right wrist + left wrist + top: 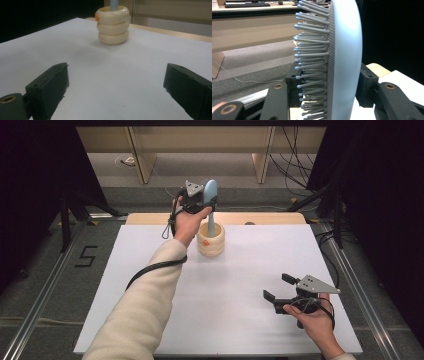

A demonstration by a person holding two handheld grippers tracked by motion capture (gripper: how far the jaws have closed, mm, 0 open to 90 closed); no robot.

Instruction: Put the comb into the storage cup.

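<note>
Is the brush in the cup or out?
In: the brush handle stands upright inside the cup, head clamped by the left gripper.

Smooth matt plastic hairbrush (344, 60)

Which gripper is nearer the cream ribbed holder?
Left. The left gripper is just above the cream ribbed holder, jaws shut on the blue hairbrush whose handle stands in it. The right gripper sits open at the table's near right, well apart.
</note>
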